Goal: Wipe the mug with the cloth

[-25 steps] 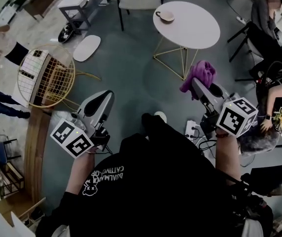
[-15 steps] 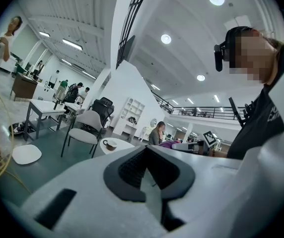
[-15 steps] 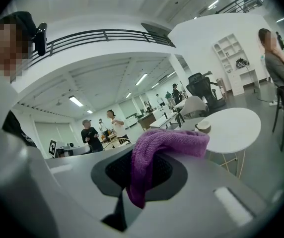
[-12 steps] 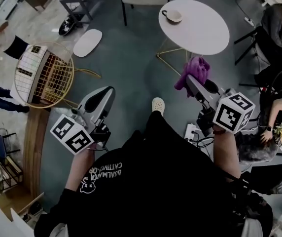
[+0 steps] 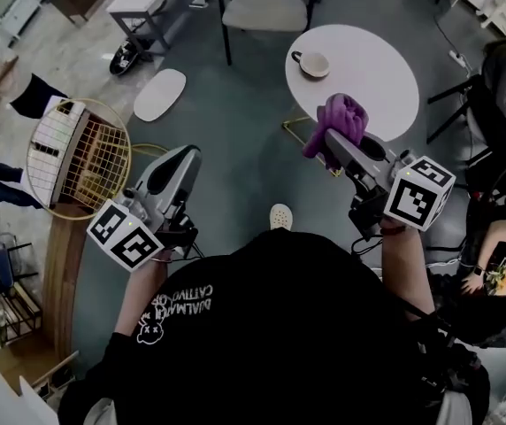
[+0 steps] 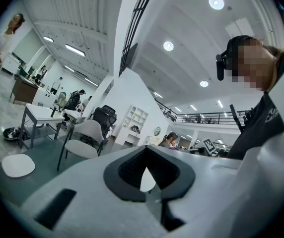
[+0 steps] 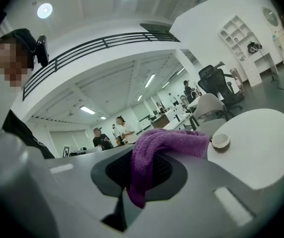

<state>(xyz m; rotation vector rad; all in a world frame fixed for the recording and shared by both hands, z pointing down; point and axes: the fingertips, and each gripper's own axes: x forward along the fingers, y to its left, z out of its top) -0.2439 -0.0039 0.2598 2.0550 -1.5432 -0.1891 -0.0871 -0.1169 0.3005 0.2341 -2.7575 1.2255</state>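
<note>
A white mug (image 5: 312, 63) stands on a round white table (image 5: 368, 87), near its left side. My right gripper (image 5: 328, 142) is shut on a purple cloth (image 5: 339, 120), held in the air just at the table's near edge, short of the mug. In the right gripper view the cloth (image 7: 157, 150) drapes over the shut right gripper (image 7: 132, 185), with the mug (image 7: 220, 141) and the table (image 7: 263, 152) beyond. My left gripper (image 5: 185, 158) hangs over the floor at the left; in its own view the left gripper (image 6: 148, 183) is shut and holds nothing.
A grey chair (image 5: 266, 9) stands behind the table. A gold wire basket chair (image 5: 80, 153) and a white oval board (image 5: 159, 94) are on the floor at the left. A person (image 5: 501, 69) sits at the right, and other people stand at the far left.
The person has stepped toward the round table. The right gripper with the cloth now reaches the table's near edge, closer to the mug. The left gripper stays shut.
</note>
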